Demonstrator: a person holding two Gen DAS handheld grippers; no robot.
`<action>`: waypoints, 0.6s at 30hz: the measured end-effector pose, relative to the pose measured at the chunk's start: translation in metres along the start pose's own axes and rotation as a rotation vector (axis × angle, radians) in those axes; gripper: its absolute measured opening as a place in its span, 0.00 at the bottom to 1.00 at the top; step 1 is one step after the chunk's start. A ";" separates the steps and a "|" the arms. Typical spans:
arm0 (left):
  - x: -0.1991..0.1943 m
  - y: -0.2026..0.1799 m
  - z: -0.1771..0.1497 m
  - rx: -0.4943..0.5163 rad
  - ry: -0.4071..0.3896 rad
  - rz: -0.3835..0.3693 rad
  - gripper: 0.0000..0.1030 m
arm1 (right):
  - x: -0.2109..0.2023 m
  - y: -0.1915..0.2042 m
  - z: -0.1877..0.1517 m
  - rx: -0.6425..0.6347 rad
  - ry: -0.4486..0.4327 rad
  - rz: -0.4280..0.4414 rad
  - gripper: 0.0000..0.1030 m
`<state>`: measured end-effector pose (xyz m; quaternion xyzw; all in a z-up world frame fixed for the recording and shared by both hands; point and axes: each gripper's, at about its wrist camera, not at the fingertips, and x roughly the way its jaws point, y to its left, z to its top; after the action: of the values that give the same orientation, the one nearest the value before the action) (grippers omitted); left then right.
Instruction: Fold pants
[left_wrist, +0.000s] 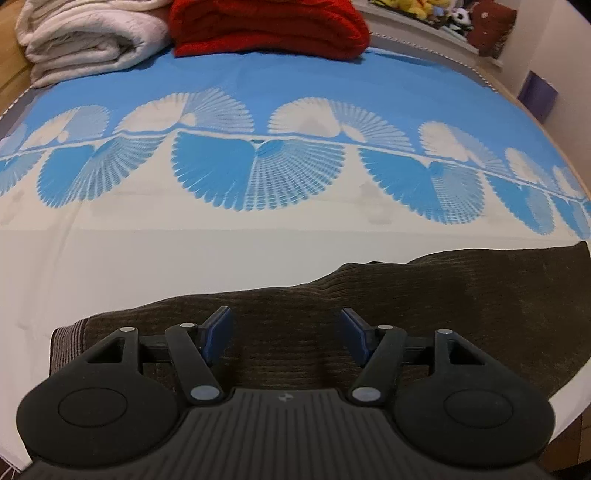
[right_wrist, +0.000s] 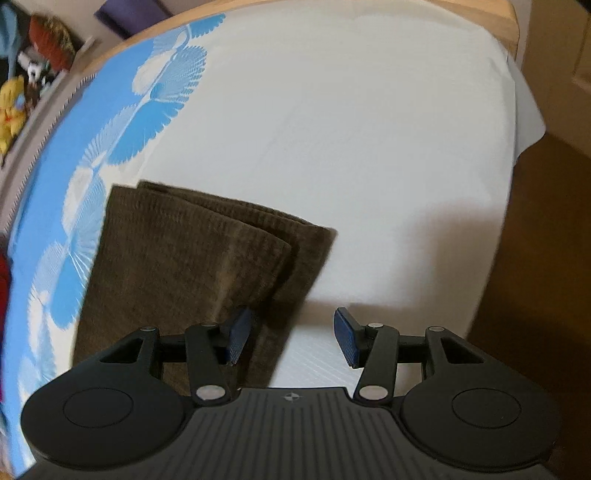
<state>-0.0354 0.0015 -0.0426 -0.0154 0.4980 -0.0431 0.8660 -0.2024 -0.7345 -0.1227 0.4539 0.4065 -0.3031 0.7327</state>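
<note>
Pants (right_wrist: 192, 266): dark brown ribbed corduroy, lying flat on the bed sheet (right_wrist: 351, 147), on its white part, near the edge closest to both cameras. In the right wrist view the legs lie one on the other, the upper cuff set slightly back from the lower, leaving a stepped double edge at the far end.
Long axis: in the right wrist view it runs away from the gripper toward the cuffs; in the left wrist view (left_wrist: 406, 302) it runs side to side in front of the gripper.
Left gripper (left_wrist: 287, 334): blue pads spread wide, nothing between them; it hangs directly over the brown cloth, both fingers above fabric. Contact with the cloth cannot be confirmed.
Right gripper (right_wrist: 291, 338): pads likewise spread and empty; it straddles the pants' right long edge, its left finger over corduroy, its right finger over bare sheet.
Nearer gripper: judged roughly equal; the left sits squarely above the garment, the right at its border.
Stage: judged part-folded lengthwise; a crosswise fold looks outstanding.
Bed sheet: smooth, white nearest the pants, then a blue band with fan-shaped white motifs beyond them.
Beyond the pants: a folded red knitted blanket (left_wrist: 269, 26) and a cream fleecy blanket (left_wrist: 88, 37) beside it, at the far end of the sheet.
Further: plush toys (left_wrist: 458, 16) on a ledge past the red blanket.
</note>
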 end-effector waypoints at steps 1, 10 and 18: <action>-0.001 -0.003 0.001 0.013 -0.004 -0.004 0.67 | 0.002 0.000 0.001 0.024 -0.001 0.019 0.51; 0.002 0.002 0.002 0.055 -0.012 0.022 0.67 | 0.007 -0.001 0.003 0.230 -0.003 0.092 0.51; 0.001 0.004 0.003 0.052 -0.012 0.010 0.68 | 0.012 0.011 0.000 0.195 0.020 0.079 0.65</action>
<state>-0.0319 0.0055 -0.0417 0.0093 0.4914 -0.0514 0.8693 -0.1876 -0.7313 -0.1284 0.5418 0.3639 -0.3077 0.6924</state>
